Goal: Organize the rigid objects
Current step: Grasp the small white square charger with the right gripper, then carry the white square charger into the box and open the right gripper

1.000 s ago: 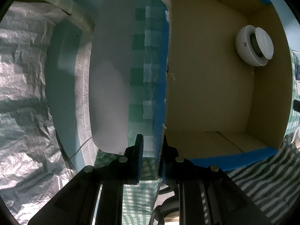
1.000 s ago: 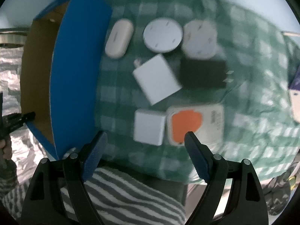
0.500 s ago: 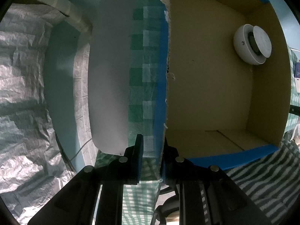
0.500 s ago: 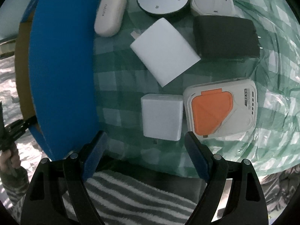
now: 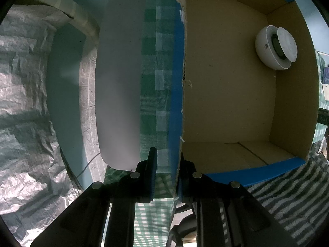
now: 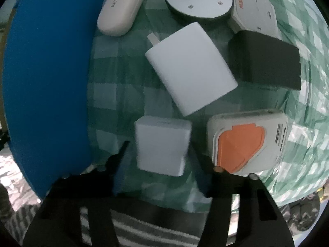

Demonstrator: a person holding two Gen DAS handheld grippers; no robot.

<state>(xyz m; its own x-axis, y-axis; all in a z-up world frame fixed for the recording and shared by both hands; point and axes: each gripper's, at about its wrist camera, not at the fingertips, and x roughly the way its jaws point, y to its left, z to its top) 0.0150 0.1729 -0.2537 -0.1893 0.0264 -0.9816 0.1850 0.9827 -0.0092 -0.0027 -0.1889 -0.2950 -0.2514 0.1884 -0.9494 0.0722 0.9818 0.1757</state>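
Left gripper (image 5: 167, 160) was clamped on the blue box (image 5: 176, 82) wall, apparently steadying it for loading. Right gripper (image 6: 159, 150) was closing, small white cube charger (image 6: 162, 146) between its jaws, pads not yet touching; box lay left.

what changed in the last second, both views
The right tool dropped toward the small white cube charger; its jaws are closing around it, not yet pressing. The left tool stayed clamped on the blue box wall; the white round device inside is unmoved.
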